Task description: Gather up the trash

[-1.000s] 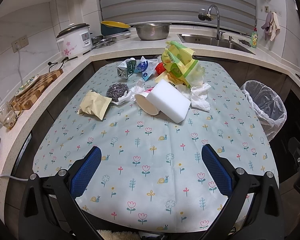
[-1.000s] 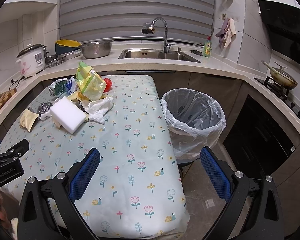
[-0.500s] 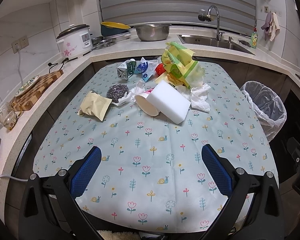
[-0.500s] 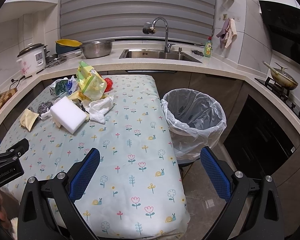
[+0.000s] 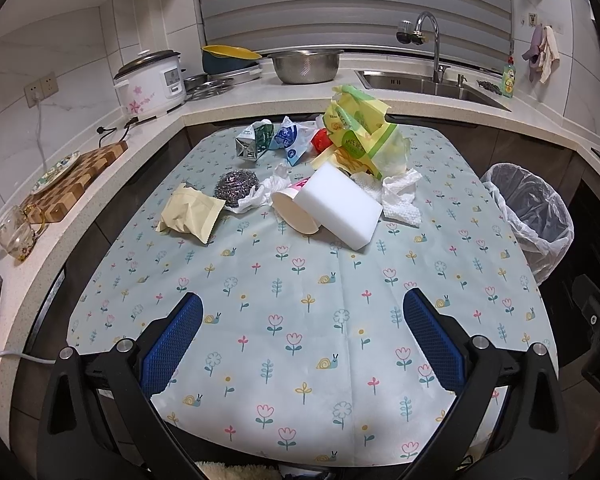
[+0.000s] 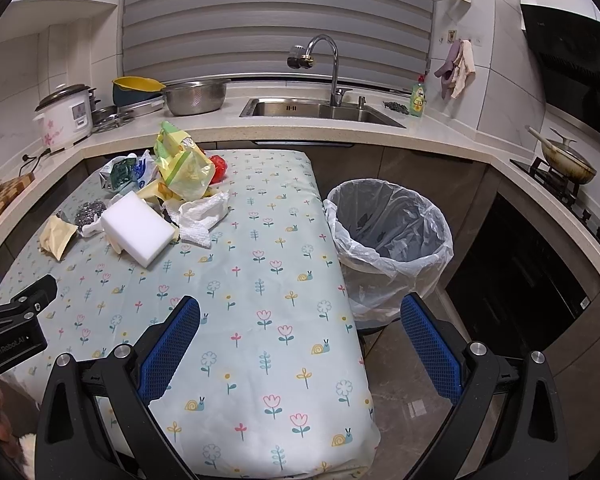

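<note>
A heap of trash lies at the far half of the flowered table (image 5: 300,320): a white sponge block (image 5: 338,210), a paper cup (image 5: 294,212) on its side, a tan packet (image 5: 190,214), a steel scourer (image 5: 236,188), crumpled tissues (image 5: 400,200), yellow-green bags (image 5: 360,136), a milk carton (image 5: 254,142). A bin with a clear liner (image 6: 388,240) stands off the table's right edge. My left gripper (image 5: 300,344) is open and empty over the near table. My right gripper (image 6: 300,344) is open and empty over the near right table edge.
Counters wrap around the table: a rice cooker (image 5: 150,82), a steel bowl (image 5: 304,66), a sink with tap (image 6: 320,108), a chopping board (image 5: 76,180), glass cups (image 5: 14,232). A stove with a pan (image 6: 568,164) is at the far right.
</note>
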Tool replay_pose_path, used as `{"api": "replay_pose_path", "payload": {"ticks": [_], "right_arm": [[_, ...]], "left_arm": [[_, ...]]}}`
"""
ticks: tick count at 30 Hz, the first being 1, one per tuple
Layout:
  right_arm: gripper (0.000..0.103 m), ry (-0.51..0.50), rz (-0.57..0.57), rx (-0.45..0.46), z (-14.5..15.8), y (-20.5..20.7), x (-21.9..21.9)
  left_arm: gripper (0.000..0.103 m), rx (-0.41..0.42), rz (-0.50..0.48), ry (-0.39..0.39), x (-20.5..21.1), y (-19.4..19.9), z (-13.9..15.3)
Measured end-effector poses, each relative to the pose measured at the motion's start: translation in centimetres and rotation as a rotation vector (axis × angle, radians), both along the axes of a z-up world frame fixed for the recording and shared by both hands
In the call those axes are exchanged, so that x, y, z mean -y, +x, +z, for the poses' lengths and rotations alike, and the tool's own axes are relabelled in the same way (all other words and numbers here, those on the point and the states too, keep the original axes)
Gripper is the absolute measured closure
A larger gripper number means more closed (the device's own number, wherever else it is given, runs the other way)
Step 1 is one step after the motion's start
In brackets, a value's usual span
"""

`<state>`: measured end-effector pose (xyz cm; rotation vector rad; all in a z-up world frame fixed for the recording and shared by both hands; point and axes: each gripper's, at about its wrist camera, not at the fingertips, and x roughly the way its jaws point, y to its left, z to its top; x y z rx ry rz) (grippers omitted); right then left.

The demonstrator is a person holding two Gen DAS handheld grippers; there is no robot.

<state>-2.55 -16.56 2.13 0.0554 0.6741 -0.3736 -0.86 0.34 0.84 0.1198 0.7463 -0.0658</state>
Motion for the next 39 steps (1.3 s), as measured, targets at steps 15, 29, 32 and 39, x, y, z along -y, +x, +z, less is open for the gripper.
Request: {"api": "replay_pose_path", "payload": {"ticks": [15, 29, 32, 39], "right_arm": [[0.007, -0.004, -0.001, -0.003, -0.13, 0.12, 0.02], [0.007, -0.001, 0.000, -0.004, -0.26, 0.05, 0.02], [0.007, -0.001, 0.000, -0.005, -0.26, 0.06, 0.03], [0.007, -0.002, -0.001, -0.006, -0.32, 0.07, 0.02]], "left_arm": [[0.007, 0.002, 0.000, 0.001, -0.02, -0.06, -0.01], [0.007, -0.001, 0.001, -0.001, -0.17, 0.00, -0.03], [0.007, -0.001, 0.001, 0.000, -0.17, -0.01, -0.03], [0.007, -0.001, 0.001, -0.001, -0.22, -0.01, 0.00]]}}
